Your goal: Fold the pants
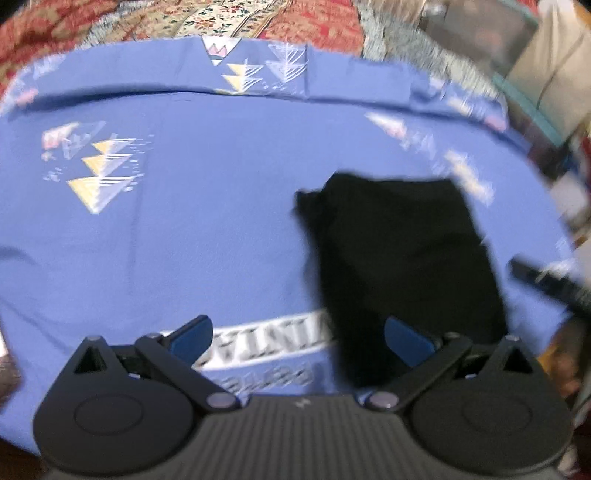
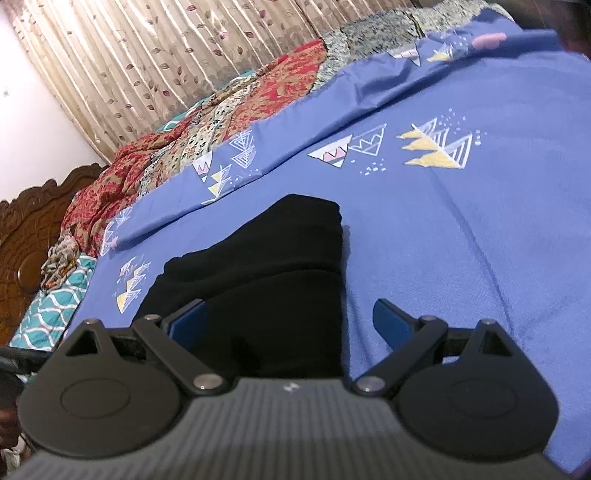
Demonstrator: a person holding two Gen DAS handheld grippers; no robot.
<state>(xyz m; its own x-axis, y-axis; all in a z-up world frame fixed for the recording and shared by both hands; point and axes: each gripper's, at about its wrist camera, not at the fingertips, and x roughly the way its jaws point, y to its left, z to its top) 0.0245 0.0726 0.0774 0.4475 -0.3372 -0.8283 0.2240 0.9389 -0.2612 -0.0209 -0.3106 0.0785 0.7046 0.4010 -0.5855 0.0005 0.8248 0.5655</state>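
- Left wrist view: the left hand-held gripper point(image 1: 297, 338) is hovering with its blue-padded fingers point(image 1: 192, 338) spread wide and pinching nothing.
- The folded black fabric pants point(image 1: 399, 258) are lying flat just ahead of the right finger, stretching forward and away from it; the near end is passing behind that finger's pad.
- Under them the blue cotton bedsheet printed with yellow and white triangles point(image 1: 203, 229) is covering the bed, with a white band of grey lettering point(image 1: 258, 343) showing between the two fingers.
- Beyond the sheet's far edge a red and cream patterned quilt point(image 1: 184, 18) is lying; this view is blurred.
- Far to the right, a dark bar point(image 1: 546, 280) is poking in; I cannot tell what it is.
- Right wrist view: the right hand-held gripper point(image 2: 290, 326) is likewise standing spread apart, gripping nothing.
- The black pants point(image 2: 266, 266) are lying between and ahead of its fingers, nearer the left finger, in stacked layers.
- The blue sheet point(image 2: 461, 240) is filling the space ahead of the right finger.
- Ahead and left, the quilt point(image 2: 221, 118), a leaf-patterned beige curtain point(image 2: 147, 55) and a carved brown wooden headboard point(image 2: 26, 236) are showing.
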